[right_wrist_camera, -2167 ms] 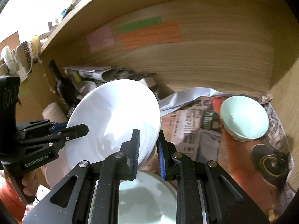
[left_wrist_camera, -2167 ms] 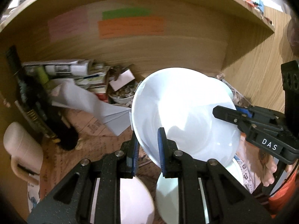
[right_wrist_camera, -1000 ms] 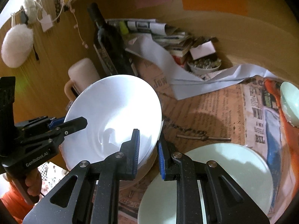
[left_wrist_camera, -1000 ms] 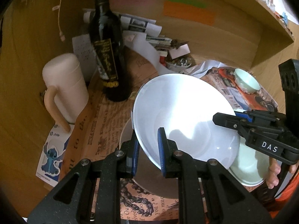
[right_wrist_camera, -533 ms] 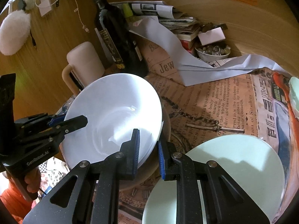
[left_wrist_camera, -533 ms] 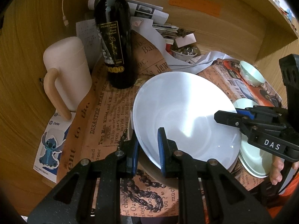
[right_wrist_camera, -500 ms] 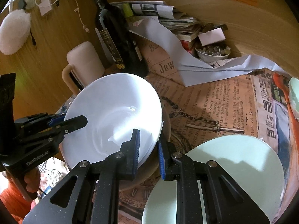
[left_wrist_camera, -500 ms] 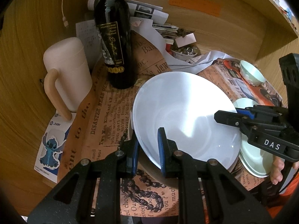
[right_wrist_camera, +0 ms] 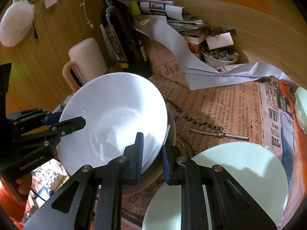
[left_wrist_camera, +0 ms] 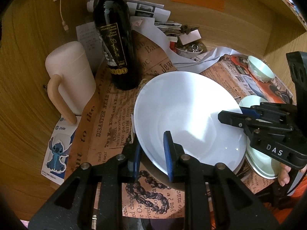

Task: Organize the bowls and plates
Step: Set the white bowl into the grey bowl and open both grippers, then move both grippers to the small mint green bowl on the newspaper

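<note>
Setting the big white bowl (left_wrist_camera: 188,115) down on the stack, both grippers on the rim.

The left gripper (left_wrist_camera: 151,151) is straddling the near rim of the bowl, and its jaws have just been opening a touch, so it looks like it's starting to let go; the right gripper (right_wrist_camera: 152,151) is pinching the opposite rim tight between narrow fingers. The bowl is sitting tilted on a brownish dish underneath, so I'd say the placing step is nearly done and the next move is letting go on both sides and backing off without dragging it. Just behind the bowl the wine bottle (left_wrist_camera: 115,38) is standing close, with the pink mug (left_wrist_camera: 71,78) beside it, so not much room there. To the right of the bowl a pale green plate (right_wrist_camera: 220,182) is lying close, and a small green bowl (left_wrist_camera: 261,71) is sitting further back.
</note>
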`<state>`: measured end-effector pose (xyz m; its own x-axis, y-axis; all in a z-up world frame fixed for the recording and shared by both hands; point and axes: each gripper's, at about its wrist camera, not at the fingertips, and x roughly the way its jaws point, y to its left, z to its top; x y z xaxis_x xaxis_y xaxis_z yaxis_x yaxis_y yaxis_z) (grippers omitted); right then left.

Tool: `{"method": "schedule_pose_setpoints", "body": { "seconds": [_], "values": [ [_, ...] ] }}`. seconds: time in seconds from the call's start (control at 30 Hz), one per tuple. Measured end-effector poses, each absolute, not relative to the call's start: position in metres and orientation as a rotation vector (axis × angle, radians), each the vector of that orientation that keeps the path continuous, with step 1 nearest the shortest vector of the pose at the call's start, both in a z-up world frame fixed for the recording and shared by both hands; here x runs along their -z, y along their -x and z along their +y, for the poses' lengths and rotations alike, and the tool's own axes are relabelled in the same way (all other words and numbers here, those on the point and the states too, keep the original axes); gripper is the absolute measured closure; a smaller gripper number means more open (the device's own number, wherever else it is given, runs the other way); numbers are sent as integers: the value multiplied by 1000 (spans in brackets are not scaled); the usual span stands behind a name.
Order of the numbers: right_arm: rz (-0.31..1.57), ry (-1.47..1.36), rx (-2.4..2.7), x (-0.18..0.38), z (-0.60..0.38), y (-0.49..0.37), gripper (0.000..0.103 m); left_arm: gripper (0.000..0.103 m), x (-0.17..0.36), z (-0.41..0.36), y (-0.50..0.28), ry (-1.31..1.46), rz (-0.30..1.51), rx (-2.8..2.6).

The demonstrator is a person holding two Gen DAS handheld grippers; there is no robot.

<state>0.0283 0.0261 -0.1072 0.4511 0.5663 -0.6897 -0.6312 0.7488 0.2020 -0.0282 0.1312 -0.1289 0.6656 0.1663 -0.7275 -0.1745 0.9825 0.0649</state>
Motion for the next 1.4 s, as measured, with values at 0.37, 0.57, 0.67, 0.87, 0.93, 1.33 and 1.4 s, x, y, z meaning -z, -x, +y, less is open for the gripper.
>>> {"method": "schedule_pose_setpoints", "body": {
  "seconds": [0.37, 0.57, 0.67, 0.87, 0.93, 1.33, 1.4],
  "values": [
    [813, 127, -745, 108, 30, -28, 87, 81, 125, 136, 29, 7, 837, -220],
    [787, 172, -741, 106, 33, -25, 84, 79, 125, 140, 28, 17, 821, -229],
    [783, 201, -746, 105, 35, -21, 75, 68, 120, 139, 29, 5, 796, -236],
    [750, 198, -741, 92, 31, -12, 44, 45, 97, 127, 37, -15, 686, -229],
    [697, 198, -711, 85, 26, -9, 34, 41, 88, 122, 39, -24, 652, -222],
    [604, 105, -552, 50, -43, -29, 32, 12, 52, 81, 15, -27, 530, -114],
    [599, 83, -516, 47, -61, -35, 32, 11, 50, 72, 5, -32, 528, -96]
  ]
}}
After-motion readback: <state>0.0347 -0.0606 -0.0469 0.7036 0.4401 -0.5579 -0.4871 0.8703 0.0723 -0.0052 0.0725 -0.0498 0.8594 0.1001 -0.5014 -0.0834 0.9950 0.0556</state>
